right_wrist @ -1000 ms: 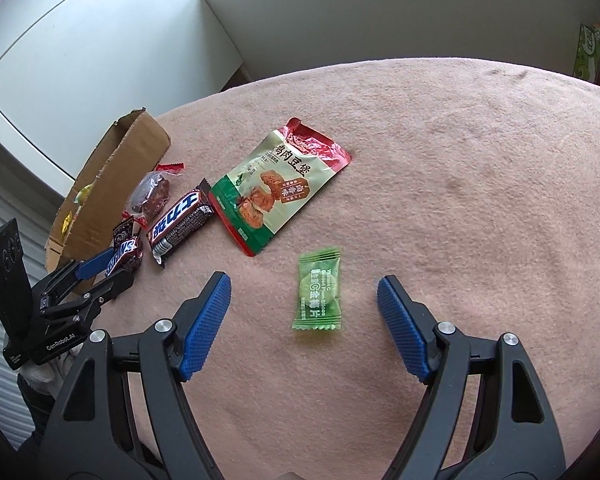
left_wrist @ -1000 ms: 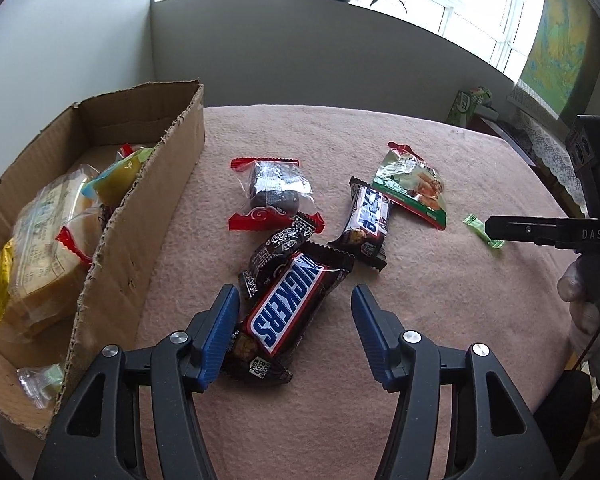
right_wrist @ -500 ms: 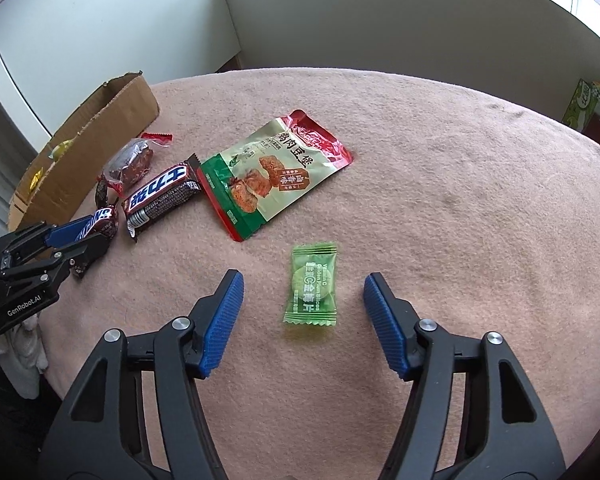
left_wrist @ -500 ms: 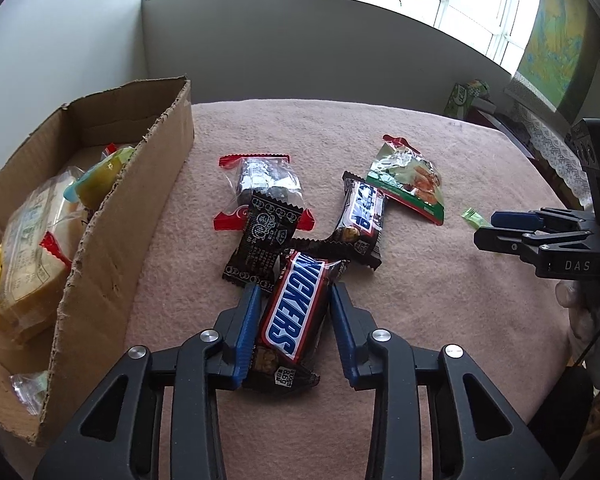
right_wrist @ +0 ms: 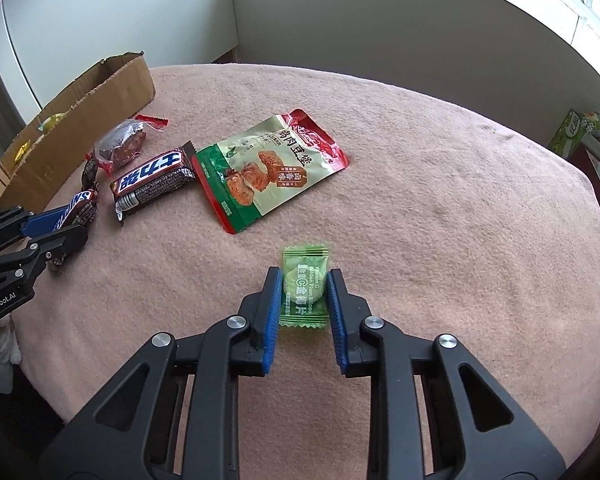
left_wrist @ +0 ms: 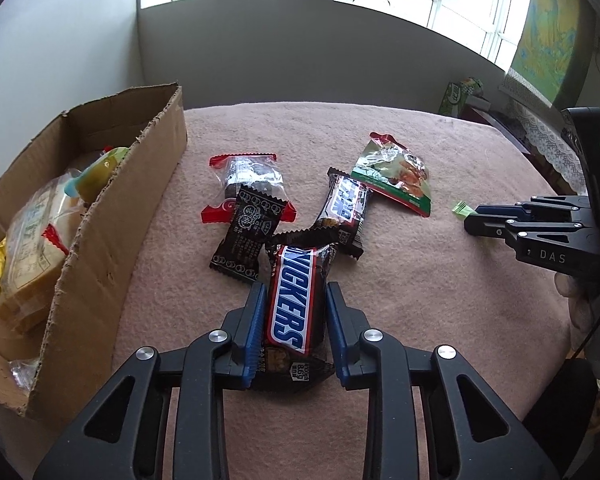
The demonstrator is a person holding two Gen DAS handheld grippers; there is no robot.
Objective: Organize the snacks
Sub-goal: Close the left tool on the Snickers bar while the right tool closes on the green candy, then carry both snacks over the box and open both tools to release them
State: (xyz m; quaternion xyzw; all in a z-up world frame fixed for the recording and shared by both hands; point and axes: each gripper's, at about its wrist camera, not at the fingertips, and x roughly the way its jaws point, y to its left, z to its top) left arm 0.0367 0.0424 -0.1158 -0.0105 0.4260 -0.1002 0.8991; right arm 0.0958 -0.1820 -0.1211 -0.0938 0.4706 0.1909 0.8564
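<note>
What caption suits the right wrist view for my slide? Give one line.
Right tool shut on a green candy packet on the pink tablecloth, other snacks lying beyond.

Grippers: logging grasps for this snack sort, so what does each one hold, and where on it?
The left gripper clamps the Snickers bar across its long sides. The right gripper clamps the green candy packet across its side edges.

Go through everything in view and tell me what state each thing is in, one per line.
Left gripper: shut on Snickers bar.
Right gripper: shut on green candy packet.
Cardboard box: open, holding snacks.
Second chocolate bar: sealed, lying flat.
Green-red pouch: sealed, flat.
</note>
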